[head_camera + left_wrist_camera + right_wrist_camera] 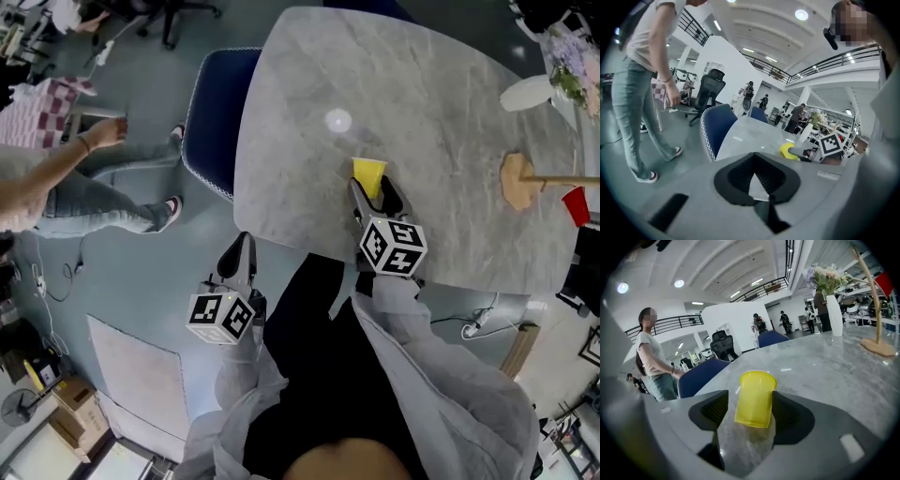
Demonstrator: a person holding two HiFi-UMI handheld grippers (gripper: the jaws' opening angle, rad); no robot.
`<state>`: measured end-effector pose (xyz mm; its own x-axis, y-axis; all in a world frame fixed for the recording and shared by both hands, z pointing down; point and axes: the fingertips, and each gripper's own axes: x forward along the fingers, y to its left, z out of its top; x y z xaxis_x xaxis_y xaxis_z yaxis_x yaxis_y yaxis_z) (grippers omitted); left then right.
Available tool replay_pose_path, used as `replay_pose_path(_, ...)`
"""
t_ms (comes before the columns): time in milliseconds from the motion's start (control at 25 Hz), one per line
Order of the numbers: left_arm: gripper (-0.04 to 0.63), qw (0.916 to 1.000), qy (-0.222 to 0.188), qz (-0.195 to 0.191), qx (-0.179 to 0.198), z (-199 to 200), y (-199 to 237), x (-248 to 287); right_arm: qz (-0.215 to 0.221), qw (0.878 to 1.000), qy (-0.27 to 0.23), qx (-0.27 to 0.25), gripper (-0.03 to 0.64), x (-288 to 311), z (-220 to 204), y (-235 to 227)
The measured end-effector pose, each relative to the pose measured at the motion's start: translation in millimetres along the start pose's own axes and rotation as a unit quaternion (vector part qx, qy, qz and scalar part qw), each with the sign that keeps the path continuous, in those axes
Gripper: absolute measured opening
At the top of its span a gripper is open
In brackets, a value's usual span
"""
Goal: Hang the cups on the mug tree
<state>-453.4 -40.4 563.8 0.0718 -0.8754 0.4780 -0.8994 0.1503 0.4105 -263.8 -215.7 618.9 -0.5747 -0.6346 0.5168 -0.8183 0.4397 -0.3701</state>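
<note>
A yellow cup (368,174) (756,397) stands near the front edge of the marble table (431,84), tilted slightly. My right gripper (374,194) (750,409) is open around it: one pad sits close to the rim and a narrow gap shows on the other side. The wooden mug tree (517,180) (877,305) stands at the table's right side, with a red cup (576,204) (885,282) on one branch. My left gripper (241,246) (755,172) hangs off the table over the floor, shut and empty. From its view the yellow cup (788,149) shows ahead to the right.
A white vase of flowers (531,92) (834,310) stands at the table's far right. A blue chair (212,112) (717,129) is pushed against the table's left edge. A person (66,192) (644,89) stands on the floor to the left.
</note>
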Motion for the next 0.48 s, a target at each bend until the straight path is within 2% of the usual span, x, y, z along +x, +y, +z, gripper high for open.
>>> replay_pose_path(80,0.003,1.0000,0.001,-0.002,-0.002,-1,1,0,-0.011,1.000,0.015,-0.005,0.247,4,-6,-2)
replay_pose_path(240,0.003,0.9999,0.000,-0.012,-0.003,0,-2,5,-0.013,1.000,0.016,-0.006,0.245,6,-6,-2)
replay_pose_path(480,0.003,0.9989,-0.001,-0.047,0.009,9,-12,17,-0.020,1.000,-0.013,-0.014,0.239,-10,14,-6)
